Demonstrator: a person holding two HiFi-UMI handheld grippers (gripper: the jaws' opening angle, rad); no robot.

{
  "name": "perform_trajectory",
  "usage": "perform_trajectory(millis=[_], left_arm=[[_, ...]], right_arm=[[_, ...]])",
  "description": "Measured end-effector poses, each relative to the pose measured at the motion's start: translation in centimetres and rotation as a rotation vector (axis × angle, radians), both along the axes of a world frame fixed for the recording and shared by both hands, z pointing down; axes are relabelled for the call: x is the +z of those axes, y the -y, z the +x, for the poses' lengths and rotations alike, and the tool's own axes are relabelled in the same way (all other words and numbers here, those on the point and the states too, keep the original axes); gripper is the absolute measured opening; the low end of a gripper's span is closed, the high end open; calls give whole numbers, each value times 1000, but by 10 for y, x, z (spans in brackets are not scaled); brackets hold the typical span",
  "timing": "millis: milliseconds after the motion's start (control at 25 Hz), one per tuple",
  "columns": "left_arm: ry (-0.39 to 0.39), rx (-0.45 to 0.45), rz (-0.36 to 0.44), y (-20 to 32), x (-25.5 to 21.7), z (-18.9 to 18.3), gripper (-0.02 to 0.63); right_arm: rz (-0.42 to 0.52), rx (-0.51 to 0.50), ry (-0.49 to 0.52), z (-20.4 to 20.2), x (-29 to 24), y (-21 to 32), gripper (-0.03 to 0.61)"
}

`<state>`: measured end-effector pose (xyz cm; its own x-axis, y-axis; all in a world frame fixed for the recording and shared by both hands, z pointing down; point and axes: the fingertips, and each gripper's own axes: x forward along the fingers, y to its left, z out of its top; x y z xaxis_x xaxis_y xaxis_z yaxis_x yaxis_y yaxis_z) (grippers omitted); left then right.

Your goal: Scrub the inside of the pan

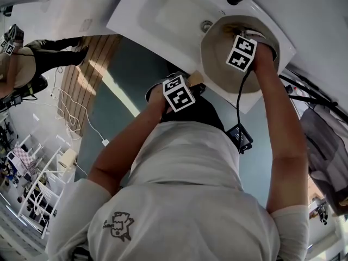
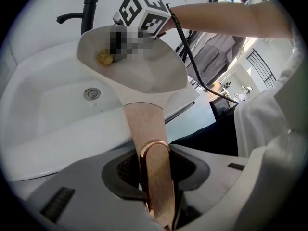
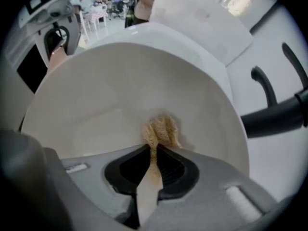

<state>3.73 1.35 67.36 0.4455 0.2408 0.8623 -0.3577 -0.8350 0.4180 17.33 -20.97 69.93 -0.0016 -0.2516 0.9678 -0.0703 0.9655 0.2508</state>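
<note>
Closest to the lens in the left gripper view, the left hand-held gripper [image 2: 154,177] is pinched on the handle [image 2: 144,124] of the pan [image 2: 149,69]. Its jaws clamp the pale wooden shaft just above the rose-gold end cap. This grip looks meant to steady the pan and tip its open face toward the other arm, so the inside can be reached.

The right hand-held gripper [image 3: 153,165] is pressed together on a tan, fibrous scrub pad [image 3: 161,131]. A thin strip of the pad is nipped between the jaws and the bunched end sticks out beyond the tips. That end lies against the pan's inner floor, low in the middle of the right gripper view. The steep downward aim suits pushing the pad onto the surface.

The pan sits in the upper right of the head view, tilted and held over the near edge of the white sink [image 2: 48,109]. Its inside is a smooth cream or off-white with no obvious grime showing. The sink's round drain [image 2: 92,93] and a black tap [image 2: 82,13] lie beyond it, set in a white bench [image 1: 310,20].
</note>
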Motion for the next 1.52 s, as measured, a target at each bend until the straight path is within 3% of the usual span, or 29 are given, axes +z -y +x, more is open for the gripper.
perform_trajectory(millis=[160,320,480,600,840,1000,1240,1360,1520], left_arm=[[0,2,0,1,0,-1,135],[-1,1,3,1,0,0,135],[0,3,1,0,1,0,135],[0,3,0,0,1,0,135],[6,-1,6,1,2,-1,135],[12,0,5,0,1,0,135],[19,-2,10,0,2,0,135],[20,-4,12,-1,1,1,135],[21,-11,18,-1,2,1,133]], right_arm=[[-52,-88,142,-43,-1,-21,44],[-137,-104,258,-65,-3,-45,44],[-272,-114,361,-80,-7,-79,43],[-402,-66,408,-84,-9,-102,43],[-669,-1,420,-72,-13,-149,43],[-839,63,357,-54,-20,-176,41],[-1059,235,145,-4,-24,-201,38],[-1090,272,-10,23,-28,-205,38],[-1034,264,-272,64,-30,-200,38]])
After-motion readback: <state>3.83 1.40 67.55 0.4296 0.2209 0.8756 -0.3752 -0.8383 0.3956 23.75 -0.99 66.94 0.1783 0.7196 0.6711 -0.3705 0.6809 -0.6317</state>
